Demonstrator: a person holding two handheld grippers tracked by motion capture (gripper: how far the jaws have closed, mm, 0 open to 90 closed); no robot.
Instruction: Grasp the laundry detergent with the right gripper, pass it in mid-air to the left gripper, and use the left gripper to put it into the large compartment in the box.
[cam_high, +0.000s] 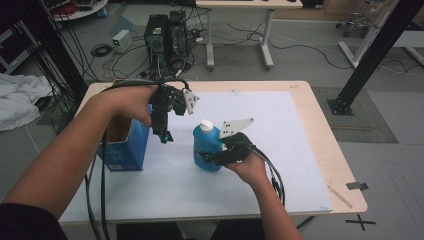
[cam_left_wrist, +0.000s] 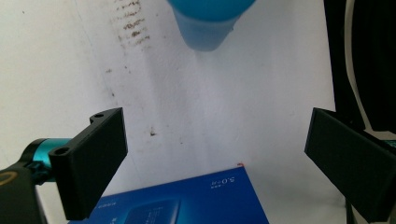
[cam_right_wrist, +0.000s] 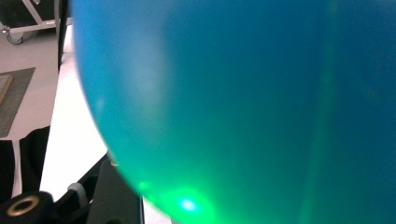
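Your right gripper (cam_high: 216, 156) pinches the blue bottle (cam_high: 206, 148) at frame centre; your left gripper (cam_high: 164, 134), jaws spread, hangs beside the blue box (cam_high: 125, 150).

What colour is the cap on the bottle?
White. The bottle is blue and its cap is white, clearest in the high view.

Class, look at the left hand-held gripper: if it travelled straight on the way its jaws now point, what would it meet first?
Probably the white mat on the table. The left hand-held gripper points down with jaws open, the mat between them. The blue box lies at the near edge, the blue bottle farther off. Depth is uncertain.
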